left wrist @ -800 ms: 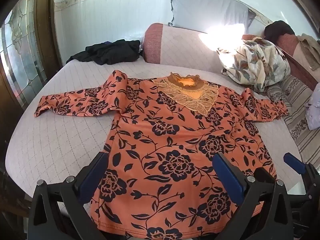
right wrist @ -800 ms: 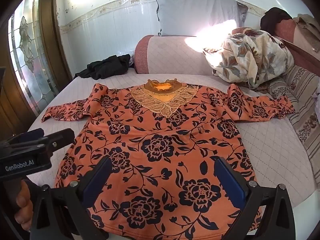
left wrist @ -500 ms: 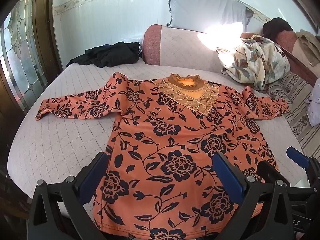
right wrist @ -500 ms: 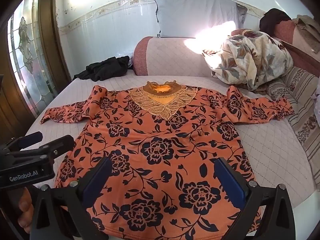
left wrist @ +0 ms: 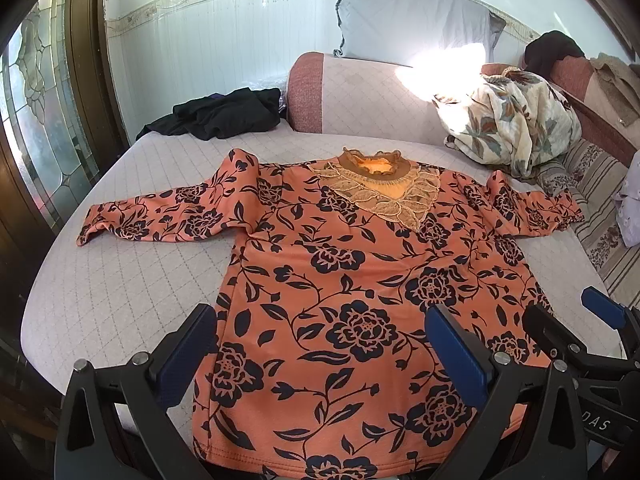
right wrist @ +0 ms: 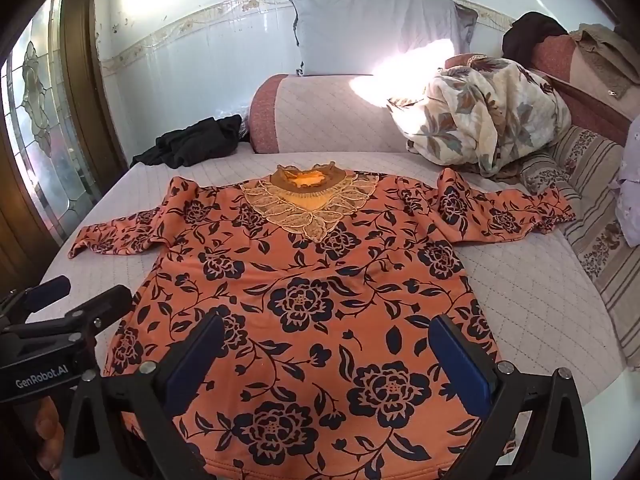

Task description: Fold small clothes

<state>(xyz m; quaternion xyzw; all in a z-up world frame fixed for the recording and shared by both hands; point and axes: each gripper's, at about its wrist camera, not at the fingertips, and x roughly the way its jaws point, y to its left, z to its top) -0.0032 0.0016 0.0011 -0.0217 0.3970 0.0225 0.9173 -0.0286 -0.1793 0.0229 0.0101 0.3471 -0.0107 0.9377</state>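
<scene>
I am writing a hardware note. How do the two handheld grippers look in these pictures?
Both are matte black plastic frames with silver screws. Each finger carries a flat blue pad. The left gripper shows white lettering "GenRobot.AI" on its body in the right wrist view. The right gripper shows white letters "DAS" in the left wrist view. No cables are visible.

Floral blouse (left wrist: pixel 352 280) flat on bed (left wrist: pixel 120 288)

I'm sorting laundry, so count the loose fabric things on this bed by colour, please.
Orange floral: 1, the top spread flat
Black: 1, the crumpled garment at the far corner
Cream leaf-print: 1, the bundle by the bolster
Total: 3
</scene>
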